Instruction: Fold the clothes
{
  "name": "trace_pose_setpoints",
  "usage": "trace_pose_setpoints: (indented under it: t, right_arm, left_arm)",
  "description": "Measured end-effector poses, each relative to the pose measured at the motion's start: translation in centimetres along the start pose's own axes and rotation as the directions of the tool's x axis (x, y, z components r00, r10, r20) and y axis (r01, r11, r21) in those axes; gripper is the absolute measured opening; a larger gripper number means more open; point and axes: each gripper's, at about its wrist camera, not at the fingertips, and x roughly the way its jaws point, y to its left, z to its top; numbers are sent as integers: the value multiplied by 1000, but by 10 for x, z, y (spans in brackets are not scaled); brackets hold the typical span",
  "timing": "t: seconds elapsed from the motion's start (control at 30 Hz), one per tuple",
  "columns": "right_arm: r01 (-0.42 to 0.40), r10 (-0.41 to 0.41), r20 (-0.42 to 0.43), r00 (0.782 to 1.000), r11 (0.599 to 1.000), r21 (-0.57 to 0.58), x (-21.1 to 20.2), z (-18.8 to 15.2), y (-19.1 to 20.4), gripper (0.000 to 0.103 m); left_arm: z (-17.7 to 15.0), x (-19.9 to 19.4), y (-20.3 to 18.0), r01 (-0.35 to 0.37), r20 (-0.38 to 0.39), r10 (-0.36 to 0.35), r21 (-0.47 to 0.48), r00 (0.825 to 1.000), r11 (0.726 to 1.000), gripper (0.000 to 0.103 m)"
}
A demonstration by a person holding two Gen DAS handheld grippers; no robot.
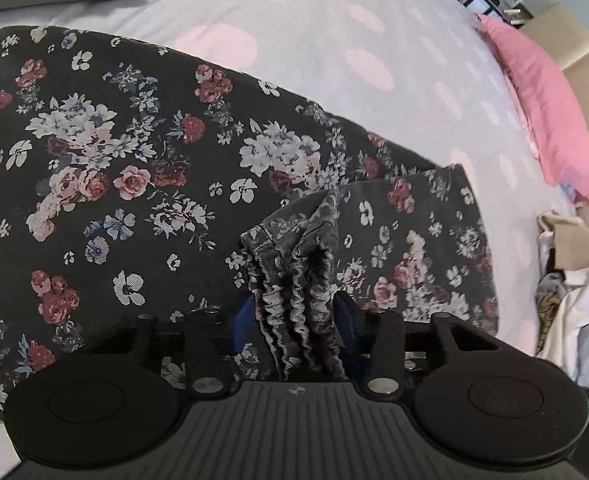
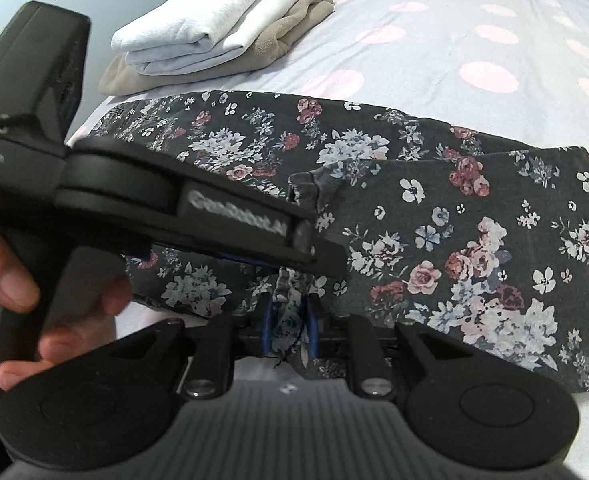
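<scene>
Bunched floral cloth (image 1: 298,300) fills the left gripper (image 1: 298,308), whose jaws clench its gathered edge. Another fold of that cloth is pinched in the right gripper (image 2: 290,320). Beyond both jaws the cloth lies spread on the spotted bed (image 1: 334,20), near folded towels (image 2: 214,24).

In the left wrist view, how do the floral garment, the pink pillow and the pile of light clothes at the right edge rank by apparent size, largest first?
1. Floral garment, by far the largest.
2. Pink pillow.
3. Pile of light clothes.
The last two look close in size, and the frame edge cuts the pile, so their order is unsure.
</scene>
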Motion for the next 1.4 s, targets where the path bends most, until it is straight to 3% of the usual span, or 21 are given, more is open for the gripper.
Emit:
trace_pose_setpoints:
  t: [0.17, 0.33, 0.43, 0.57, 0.73, 0.87, 1.0, 1.1, 1.33, 1.37, 1.4]
  right_arm:
    - [-12, 12, 7, 1000, 1000, -3, -1, -1, 1, 25]
    - [-10, 11, 6, 1000, 999, -32, -8, -2, 6, 36]
    - [5, -5, 3, 1000, 998, -63, -9, -5, 8, 36]
    - [2, -2, -20, 1000, 1000, -22, -3, -8, -2, 37]
    - [-4, 4, -34, 999, 1000, 14, -1, -10, -7, 38]
    - [7, -8, -34, 999, 1000, -11, -2, -12, -3, 39]
    - [5, -5, -40, 999, 1000, -4, -1, -13, -6, 39]
    - [1, -1, -44, 999, 1000, 5, 0, -12, -7, 39]
    - [2, -2, -47, 999, 1000, 3, 1, -11, -6, 39]
    - [2, -2, -46, 999, 1000, 4, 0, -11, -6, 39]
    - [2, -2, -45, 999, 1000, 6, -1, -11, -6, 39]
  left_arm:
    - [-2, -4, 2, -16, 23, 16, 10, 1000, 1000, 16]
    - [-3, -9, -1, -25, 47, 23, 43, 999, 999, 14]
    - [-2, -8, 0, -31, 37, 30, 30, 999, 999, 19]
    - [-2, -12, 10, -13, 28, 14, -40, 999, 999, 50]
    - [-4, -6, 12, -19, 10, 19, -47, 1000, 999, 53]
    - [-8, -1, 11, 0, 41, 1, -39, 999, 999, 63]
    - [-18, -3, 16, 56, 91, -54, -17, 994, 998, 72]
    - [-16, -5, 27, 112, 86, -105, -79, 991, 991, 77]
    - [-9, -5, 28, 135, 62, -130, -89, 990, 987, 77]
    - [-9, -6, 29, 143, 65, -137, -101, 988, 985, 74]
    - [-8, -7, 30, 158, 69, -151, -109, 986, 981, 60]
